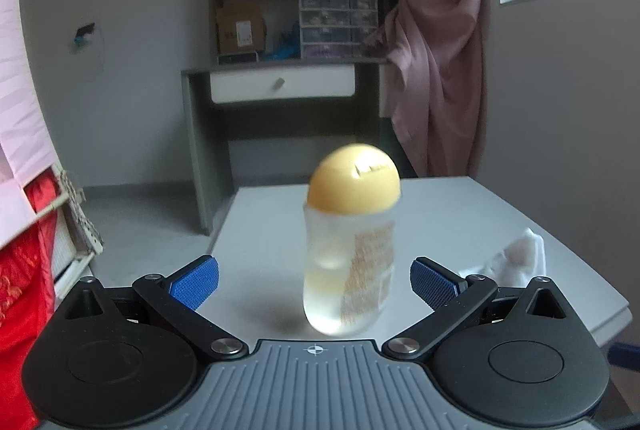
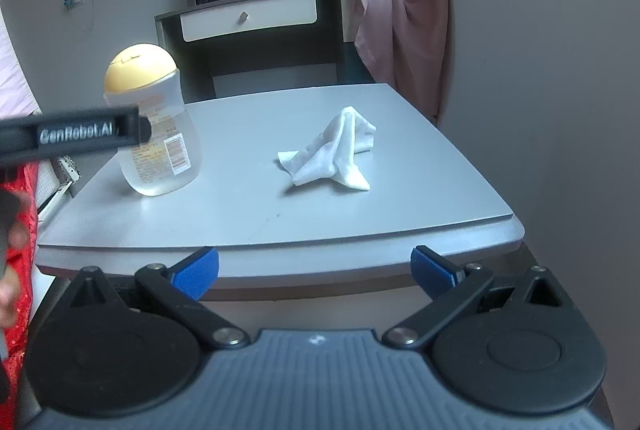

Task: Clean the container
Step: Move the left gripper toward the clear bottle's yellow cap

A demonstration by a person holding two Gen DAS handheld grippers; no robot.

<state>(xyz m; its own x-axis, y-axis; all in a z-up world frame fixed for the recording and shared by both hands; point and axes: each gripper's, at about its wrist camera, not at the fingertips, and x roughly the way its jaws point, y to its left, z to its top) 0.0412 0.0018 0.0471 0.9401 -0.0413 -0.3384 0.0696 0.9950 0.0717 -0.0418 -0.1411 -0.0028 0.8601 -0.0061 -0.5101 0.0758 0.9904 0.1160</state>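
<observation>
Left wrist view: both claws gape, left claw (image 1: 314, 280) flanking bottle (image 1: 350, 250), untouched

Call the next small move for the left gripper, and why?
Probably ease the left gripper forward and close on the bottle. The bottle stands upright on the table, centred between open fingers that do not yet touch it; the white cloth lies apart, ahead of the open right gripper.

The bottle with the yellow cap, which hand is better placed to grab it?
Left. The left tool is open with the bottle between its fingers; the right tool hangs off the table edge.
</observation>
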